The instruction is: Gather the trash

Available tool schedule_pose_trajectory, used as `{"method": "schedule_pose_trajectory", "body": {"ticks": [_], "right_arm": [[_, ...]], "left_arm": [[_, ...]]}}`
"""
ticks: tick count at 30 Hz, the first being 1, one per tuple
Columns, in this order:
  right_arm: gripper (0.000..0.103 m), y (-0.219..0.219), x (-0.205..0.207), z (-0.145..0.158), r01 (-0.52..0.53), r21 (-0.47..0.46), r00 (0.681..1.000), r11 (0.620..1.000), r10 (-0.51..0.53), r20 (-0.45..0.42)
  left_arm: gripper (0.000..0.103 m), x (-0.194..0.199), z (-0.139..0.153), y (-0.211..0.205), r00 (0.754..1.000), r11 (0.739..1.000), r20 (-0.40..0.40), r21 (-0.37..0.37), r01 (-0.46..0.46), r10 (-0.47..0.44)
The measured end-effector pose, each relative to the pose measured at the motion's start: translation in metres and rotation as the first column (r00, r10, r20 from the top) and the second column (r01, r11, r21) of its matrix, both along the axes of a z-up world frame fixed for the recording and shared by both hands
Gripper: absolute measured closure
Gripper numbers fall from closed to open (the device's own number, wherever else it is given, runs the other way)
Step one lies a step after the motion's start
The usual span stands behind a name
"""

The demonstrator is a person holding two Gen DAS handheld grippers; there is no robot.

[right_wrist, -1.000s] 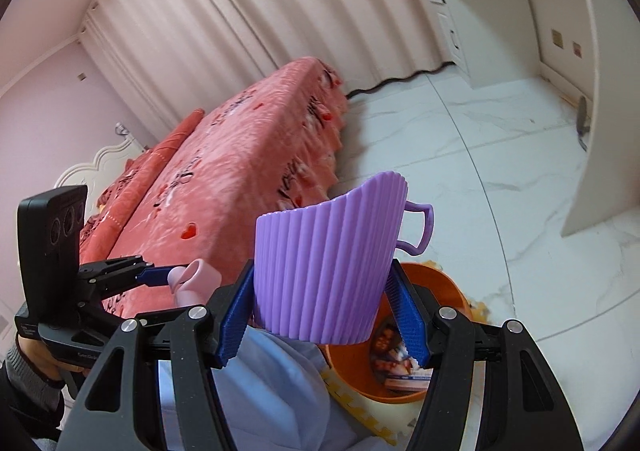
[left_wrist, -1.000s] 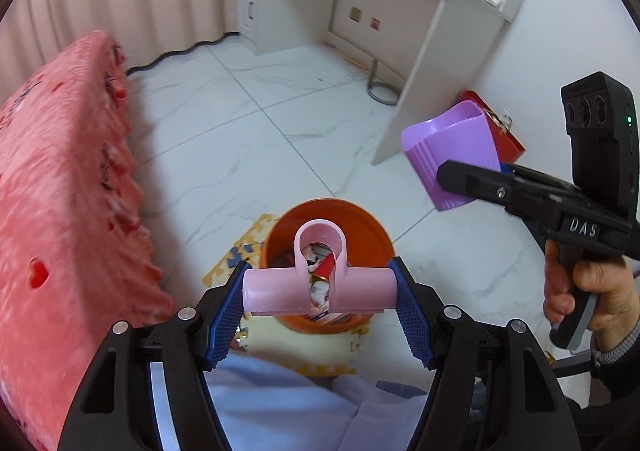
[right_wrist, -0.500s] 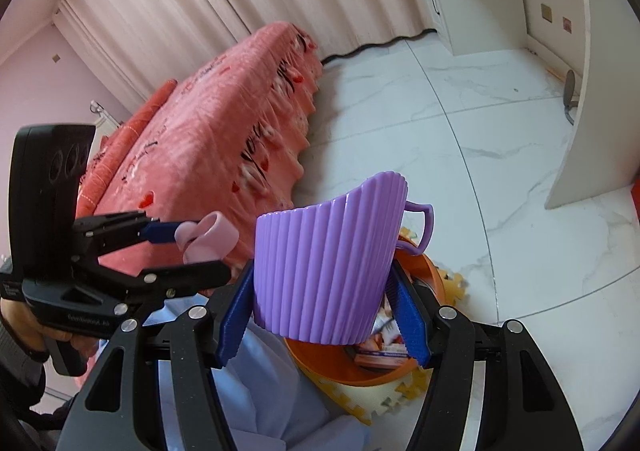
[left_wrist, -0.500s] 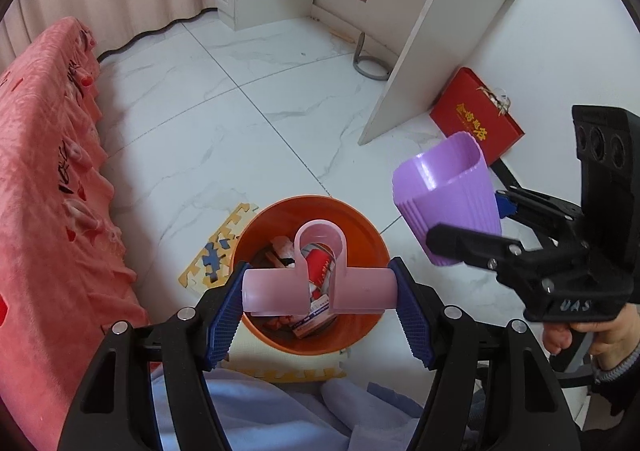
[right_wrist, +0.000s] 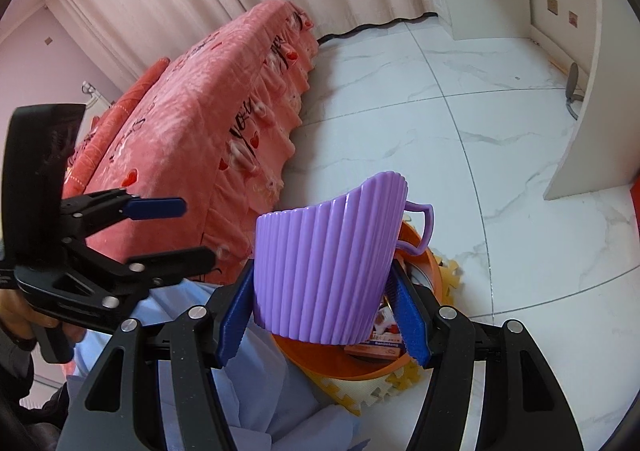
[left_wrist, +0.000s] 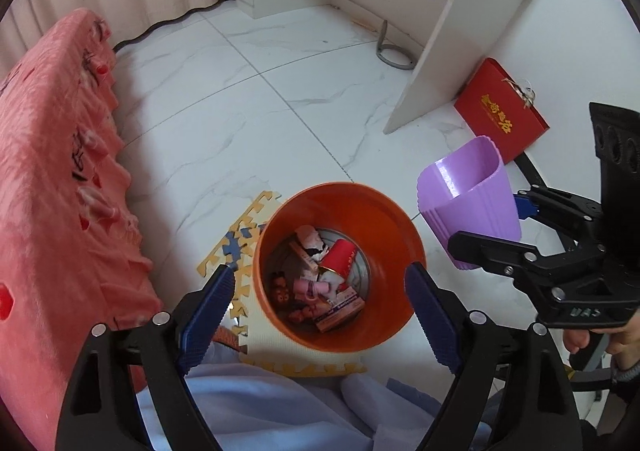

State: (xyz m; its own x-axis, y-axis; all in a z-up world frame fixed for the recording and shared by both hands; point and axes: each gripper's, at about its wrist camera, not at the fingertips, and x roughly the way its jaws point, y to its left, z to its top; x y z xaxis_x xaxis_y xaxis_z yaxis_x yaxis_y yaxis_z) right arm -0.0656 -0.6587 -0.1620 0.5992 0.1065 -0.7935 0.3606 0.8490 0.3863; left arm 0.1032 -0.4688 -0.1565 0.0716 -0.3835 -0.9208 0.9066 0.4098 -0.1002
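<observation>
The left gripper (left_wrist: pixel 320 303) is opening above the orange bin (left_wrist: pixel 338 267) with nothing between its jaws, and only its view looks down at the trash (left_wrist: pixel 320 283) inside. The right gripper (right_wrist: pixel 320 315) squeezes a purple cup (right_wrist: pixel 328 267). Only the right view shows the cup's handle (right_wrist: pixel 422 225) and the whole pink bed (right_wrist: pixel 200 123) on the left.

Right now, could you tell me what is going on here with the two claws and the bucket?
A person is collecting trash into the orange bucket on the floor. The left claw hangs over it with its jaws opening and nothing between them; a pink item lies inside among boxes and a red cup. The right claw grips a ribbed purple cup beside the bucket, not yet dropped in.
</observation>
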Motion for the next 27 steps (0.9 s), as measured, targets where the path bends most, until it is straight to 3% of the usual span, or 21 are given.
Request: {"method": "schedule_pose_trajectory", "body": {"ticks": [9, 12, 15, 24, 26, 27], "right_arm": [[0.038, 0.013, 0.017, -0.008, -0.043, -0.027, 0.999, 0.999, 0.043, -0.032], [0.028, 0.014, 0.021, -0.011, -0.025, -0.040, 0.998, 0.999, 0.023, -0.053], [0.027, 0.014, 0.021, -0.011, -0.018, -0.059, 0.998, 0.998, 0.014, -0.066], [0.027, 0.031, 0.019, 0.011, -0.031, -0.053, 0.999, 0.998, 0.030, -0.028], [0.027, 0.039, 0.019, 0.020, -0.039, -0.056, 0.999, 0.998, 0.038, -0.012], [0.023, 0.045, 0.019, 0.026, -0.047, -0.061, 0.999, 0.997, 0.047, 0.001]], "left_arm": [[0.017, 0.009, 0.003, 0.022, 0.998, 0.998, 0.008, 0.001, -0.060, 0.060], [0.017, 0.012, 0.002, 0.027, 0.998, 0.998, 0.013, 0.005, -0.068, 0.068], [0.017, 0.014, 0.003, 0.032, 0.996, 0.997, 0.014, 0.005, -0.083, 0.083], [0.017, 0.013, 0.015, 0.052, 0.992, 0.992, 0.030, -0.023, -0.123, 0.124], [0.006, 0.013, 0.022, 0.063, 0.987, 0.987, 0.047, -0.034, -0.155, 0.156], [0.006, 0.012, 0.027, 0.069, 0.982, 0.983, 0.063, -0.045, -0.176, 0.179]]}}
